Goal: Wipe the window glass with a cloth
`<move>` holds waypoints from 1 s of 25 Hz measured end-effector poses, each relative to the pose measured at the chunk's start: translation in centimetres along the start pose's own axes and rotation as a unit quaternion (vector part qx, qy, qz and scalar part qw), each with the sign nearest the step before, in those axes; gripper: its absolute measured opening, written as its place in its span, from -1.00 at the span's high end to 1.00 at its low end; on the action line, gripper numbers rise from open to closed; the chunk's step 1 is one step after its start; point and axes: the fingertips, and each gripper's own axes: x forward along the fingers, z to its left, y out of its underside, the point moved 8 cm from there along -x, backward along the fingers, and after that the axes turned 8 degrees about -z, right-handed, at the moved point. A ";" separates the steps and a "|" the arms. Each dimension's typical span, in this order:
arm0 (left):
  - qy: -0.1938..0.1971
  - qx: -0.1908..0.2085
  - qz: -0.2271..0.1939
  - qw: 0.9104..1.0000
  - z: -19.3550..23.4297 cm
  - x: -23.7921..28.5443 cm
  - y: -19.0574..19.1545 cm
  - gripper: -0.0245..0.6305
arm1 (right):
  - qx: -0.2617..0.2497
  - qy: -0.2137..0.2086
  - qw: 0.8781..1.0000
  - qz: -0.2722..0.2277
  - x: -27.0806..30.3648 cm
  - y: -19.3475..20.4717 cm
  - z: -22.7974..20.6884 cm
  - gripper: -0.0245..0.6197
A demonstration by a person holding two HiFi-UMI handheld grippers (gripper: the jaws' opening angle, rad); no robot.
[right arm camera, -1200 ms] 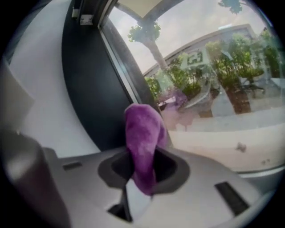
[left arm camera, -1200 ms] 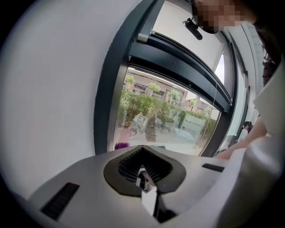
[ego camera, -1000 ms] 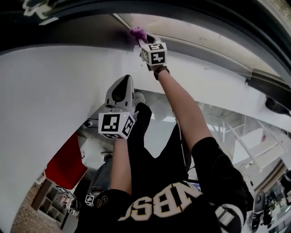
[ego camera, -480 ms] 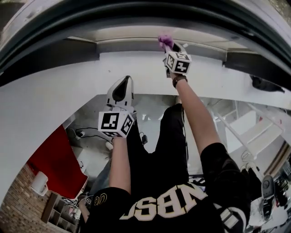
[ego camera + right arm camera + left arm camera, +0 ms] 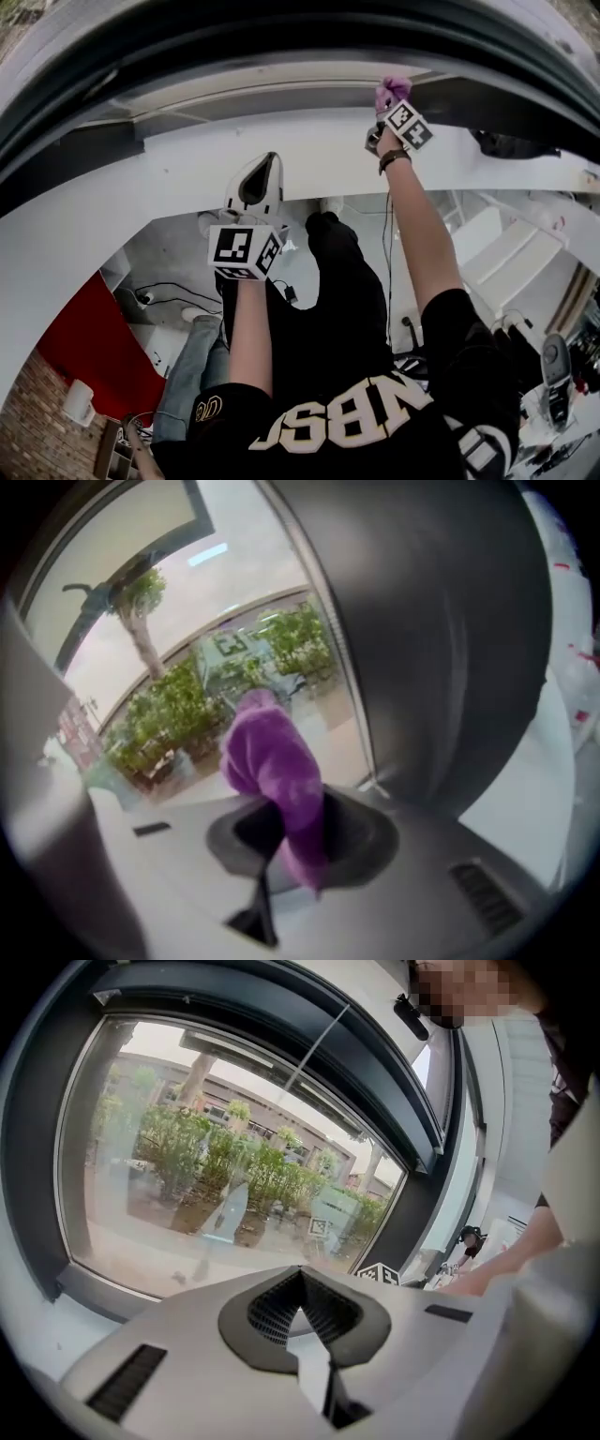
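The purple cloth point(image 5: 272, 761) is clamped in the right gripper point(image 5: 281, 846) and presented to the window glass point(image 5: 187, 639) beside the dark frame point(image 5: 422, 621). The left gripper point(image 5: 305, 1321) is closed, empty and farther from the frame.

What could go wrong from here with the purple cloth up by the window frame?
1. The purple cloth is pinched by one end in the right tongs, with its bulk bunched beyond them. Pressing it on the glass may pull it free.
2. The cloth sits close beside the dark frame, so the stroke may land on the frame instead of the glass.
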 end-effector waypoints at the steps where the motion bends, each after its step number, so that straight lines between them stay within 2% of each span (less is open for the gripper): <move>1: 0.000 -0.001 -0.001 1.000 -0.3 0.4 0.3 0.85 | 0.009 0.003 1.000 0.001 0.3 -0.4 -0.8 0.64; 7: -0.012 0.007 -0.004 1.000 -0.5 0.3 0.4 0.85 | -0.018 0.037 0.999 0.005 1.5 -0.5 -2.6 0.64; 9: -0.018 0.009 -0.001 1.000 0.6 -0.4 0.0 0.85 | -0.007 0.050 0.999 0.003 1.3 -0.2 -2.1 0.64; 11: -0.029 0.004 -0.002 1.000 2.2 -1.6 -0.6 0.85 | -0.014 0.041 0.999 0.011 0.6 1.0 -0.1 0.64; 13: -0.040 -0.003 -0.004 0.999 3.9 -3.3 -1.2 0.85 | -0.054 0.000 0.998 0.034 -0.5 3.4 3.7 0.64; 15: -0.046 -0.002 -0.002 0.999 5.7 -5.1 -1.9 0.85 | -0.115 -0.066 0.989 0.061 -1.7 6.5 9.0 0.64; 17: -0.050 0.003 0.000 0.999 7.8 -7.0 -2.9 0.85 | -0.165 -0.139 0.973 0.084 -3.2 10.2 15.1 0.64; 20: -0.061 0.019 -0.003 0.998 11.8 -10.3 -4.8 0.85 | -0.205 -0.234 0.945 0.101 -5.3 15.8 25.3 0.64; 25: -0.105 0.032 -0.030 0.993 20.1 -16.6 -7.4 0.85 | -0.223 -0.335 0.910 0.103 -7.3 25.0 41.1 0.64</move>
